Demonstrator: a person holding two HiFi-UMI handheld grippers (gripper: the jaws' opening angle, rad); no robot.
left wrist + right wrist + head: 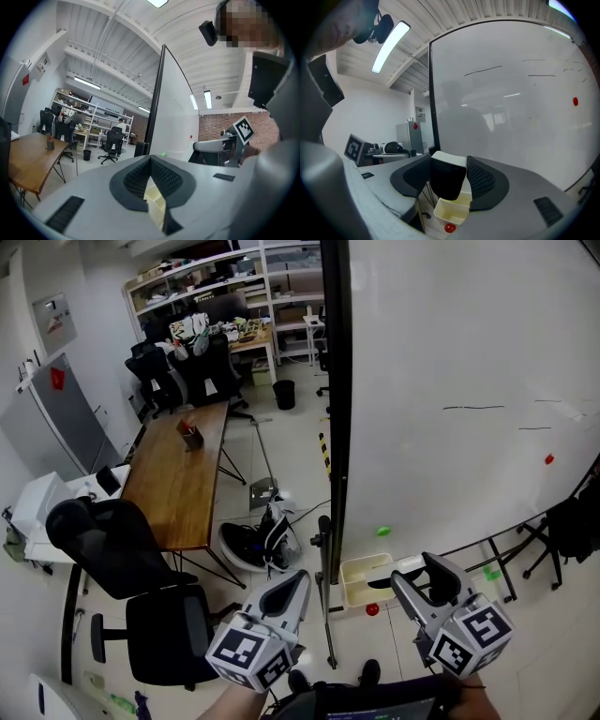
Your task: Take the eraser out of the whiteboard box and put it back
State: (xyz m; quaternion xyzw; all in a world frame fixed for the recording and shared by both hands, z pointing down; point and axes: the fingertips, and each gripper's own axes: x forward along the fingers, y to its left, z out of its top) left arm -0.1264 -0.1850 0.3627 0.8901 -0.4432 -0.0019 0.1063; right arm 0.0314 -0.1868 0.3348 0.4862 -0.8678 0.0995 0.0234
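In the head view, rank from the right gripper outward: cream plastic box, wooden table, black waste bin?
1. Cream plastic box, just left of the right gripper and its black eraser.
2. Wooden table, far left.
3. Black waste bin, far back, top centre.

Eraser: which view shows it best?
Right gripper view: the eraser sits large and centred, clamped between the jaws, with its black body and white top clear. Head view shows it only as a small dark shape. In the left gripper view it can't be made out.
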